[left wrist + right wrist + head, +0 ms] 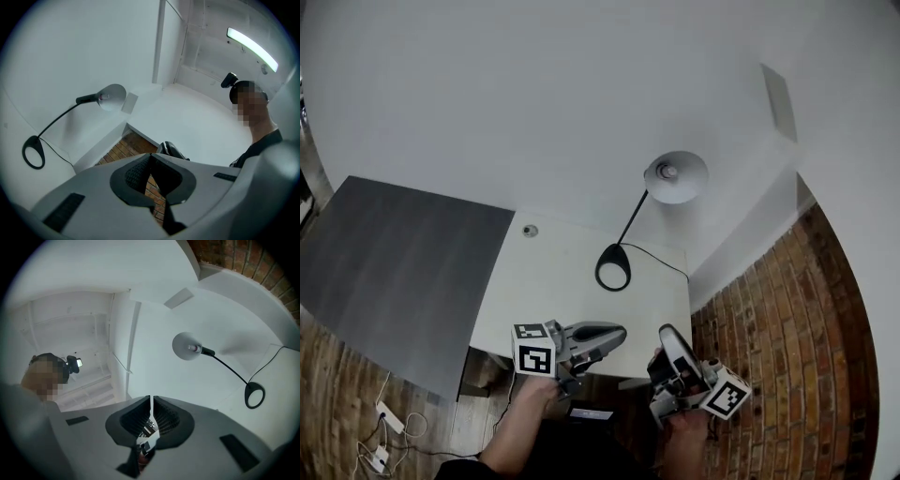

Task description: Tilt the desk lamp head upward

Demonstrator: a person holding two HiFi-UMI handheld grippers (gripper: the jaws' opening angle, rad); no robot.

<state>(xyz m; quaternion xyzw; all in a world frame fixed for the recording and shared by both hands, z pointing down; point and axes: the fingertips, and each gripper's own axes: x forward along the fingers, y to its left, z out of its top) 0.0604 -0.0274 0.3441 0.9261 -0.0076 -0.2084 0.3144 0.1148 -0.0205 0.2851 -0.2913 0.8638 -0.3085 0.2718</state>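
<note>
The desk lamp stands at the back right of the white desk (544,291). Its pale round head (675,176) sits on a thin black neck above a black ring base (613,267). The head also shows in the left gripper view (111,97) and in the right gripper view (185,346). Both grippers hover at the desk's near edge, well short of the lamp. My left gripper (617,335) (150,155) has its tips touching with nothing between them. My right gripper (668,333) (151,399) shows only a hairline slit between its pads and holds nothing.
A dark grey panel (394,262) adjoins the desk on the left. Brick-pattern floor (787,309) lies to the right. The lamp's black cable (661,258) runs off the desk's right edge. A small round grommet (530,231) marks the desk's back, and a power strip (384,412) lies on the floor.
</note>
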